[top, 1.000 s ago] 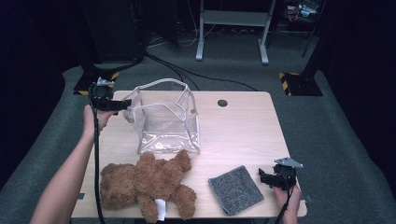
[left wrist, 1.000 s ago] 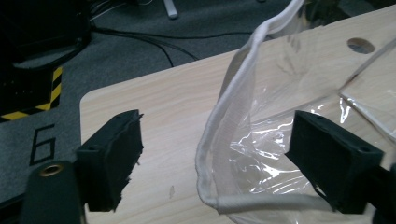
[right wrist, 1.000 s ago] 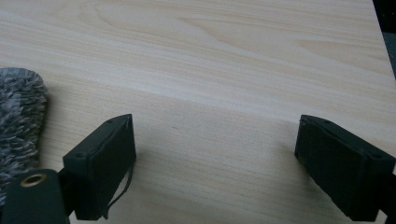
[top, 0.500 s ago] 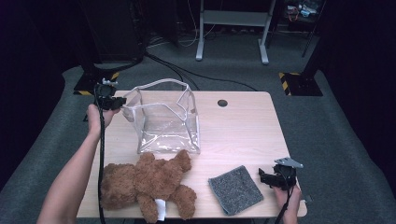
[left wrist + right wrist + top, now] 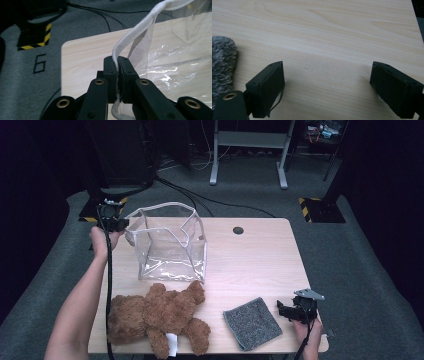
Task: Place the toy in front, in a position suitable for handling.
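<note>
The left gripper (image 5: 116, 221) is at the table's (image 5: 260, 255) far left corner, its jaws clamped on the white trim (image 5: 130, 37) of the clear bag (image 5: 170, 245). The jaws have just been closing, and the left gripper view shows the trim pinched flat between the pads, running up and away to the bag's mouth. The right gripper (image 5: 290, 311) rests at the near right edge with jaws spread wide and nothing between them, only bare wood. The grey cloth (image 5: 251, 323) lies just beside it.

The bag stands on the left half of the table, mouth up, walls creased and sagging. The bear (image 5: 157, 317) lies in front of it along the near edge, well apart from both grippers.

Handling, as judged:
- The bag is thin clear film, light and floppy. It will not hold its shape when pulled and will likely slide on the wood.
- The film looks slick, while the fabric trim is the one firm, grippy part, so the rim is the right place to hold.
- A single-corner hold lets the mouth collapse. A second hold on the opposite rim would keep it open.
- The bear looks soft, bulky and light. It should squash under the jaws, so a limb or the torso would be the place to grip it.
</note>
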Demonstrator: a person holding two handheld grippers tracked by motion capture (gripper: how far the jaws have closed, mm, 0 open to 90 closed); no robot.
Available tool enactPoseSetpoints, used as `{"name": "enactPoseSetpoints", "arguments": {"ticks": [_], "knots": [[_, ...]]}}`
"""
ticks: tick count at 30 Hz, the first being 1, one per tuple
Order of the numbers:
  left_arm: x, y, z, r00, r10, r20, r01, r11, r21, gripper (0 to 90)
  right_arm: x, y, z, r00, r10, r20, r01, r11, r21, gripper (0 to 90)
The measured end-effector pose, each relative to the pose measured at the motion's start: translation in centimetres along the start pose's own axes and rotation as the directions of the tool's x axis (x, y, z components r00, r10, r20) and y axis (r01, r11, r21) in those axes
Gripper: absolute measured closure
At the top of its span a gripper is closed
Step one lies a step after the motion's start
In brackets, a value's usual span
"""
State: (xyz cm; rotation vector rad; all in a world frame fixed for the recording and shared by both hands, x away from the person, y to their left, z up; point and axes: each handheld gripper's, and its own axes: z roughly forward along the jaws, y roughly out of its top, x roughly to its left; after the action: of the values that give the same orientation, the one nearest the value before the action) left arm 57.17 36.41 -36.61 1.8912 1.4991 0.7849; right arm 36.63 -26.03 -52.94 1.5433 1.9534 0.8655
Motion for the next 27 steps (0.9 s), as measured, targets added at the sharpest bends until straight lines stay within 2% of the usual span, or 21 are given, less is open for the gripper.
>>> {"name": "enactPoseSetpoints", "arguments": {"ticks": [3,4,5,6,8,11,13,14,15,17,21,23,27], "knots": [[0.5,-0.2,0.1,0.9999,-0.014,0.009,0.014,0.9999,-0.008,83.9,0.0,0.0,0.0,1.0000,0.000,0.000,0.000,1.000,0.000,11.8],[0.8,-0.2,0.0,0.9998,-0.018,0.009,0.018,0.9998,-0.011,80.2,0.0,0.0,0.0,1.0000,0.000,0.000,0.000,1.000,0.000,11.8],[0.8,-0.2,-0.2,0.9998,-0.018,-0.003,0.018,0.9998,-0.014,70.6,0.0,0.0,0.0,1.0000,0.000,0.000,0.000,1.000,0.000,11.8],[0.9,-0.2,-0.6,0.9997,-0.019,0.017,0.020,0.9994,-0.028,66.3,0.0,0.0,0.0,1.0000,0.000,0.000,0.000,1.000,0.000,11.8],[0.8,0.0,-1.5,0.9996,-0.016,0.022,0.017,0.9981,-0.059,55.9,0.0,0.0,0.0,1.0000,0.000,0.000,0.000,1.000,0.000,11.8],[0.0,0.3,-3.0,0.9991,0.017,0.040,-0.013,0.9947,-0.102,41.3,0.0,0.0,0.0,1.0000,0.000,0.000,0.000,1.000,0.000,11.8],[-0.5,0.5,-3.4,0.9982,0.027,0.053,-0.021,0.9932,-0.114,35.6,0.0,0.0,0.0,1.0000,0.000,0.000,0.000,1.000,0.000,11.8],[-1.7,0.8,-4.2,0.9954,0.055,0.078,-0.043,0.9882,-0.147,32.3,0.0,0.0,0.0,1.0000,0.000,0.000,0.000,1.000,0.000,11.8],[-2.3,0.9,-4.5,0.9928,0.074,0.095,-0.059,0.9861,-0.155,30.5,0.0,0.0,0.0,1.0000,0.000,0.000,0.000,1.000,0.000,11.8],[-3.7,1.2,-4.9,0.9850,0.110,0.133,-0.089,0.9842,-0.153,28.9,0.0,0.0,0.0,1.0000,0.000,0.000,0.000,1.000,0.000,11.8],[-6.7,1.4,-5.1,0.9629,0.171,0.209,-0.141,0.9783,-0.151,28.1,0.0,0.0,0.0,1.0000,0.000,0.000,0.000,1.000,-0.001,11.8],[-8.0,1.5,-5.1,0.9491,0.195,0.247,-0.161,0.9754,-0.150,26.4,0.0,0.0,0.0,1.0000,0.000,0.001,0.000,1.000,-0.001,11.8],[-10.1,1.4,-5.1,0.9247,0.236,0.299,-0.204,0.9697,-0.134,20.2,0.0,0.0,0.0,1.0000,0.000,0.001,0.000,1.000,0.000,11.8]]}}
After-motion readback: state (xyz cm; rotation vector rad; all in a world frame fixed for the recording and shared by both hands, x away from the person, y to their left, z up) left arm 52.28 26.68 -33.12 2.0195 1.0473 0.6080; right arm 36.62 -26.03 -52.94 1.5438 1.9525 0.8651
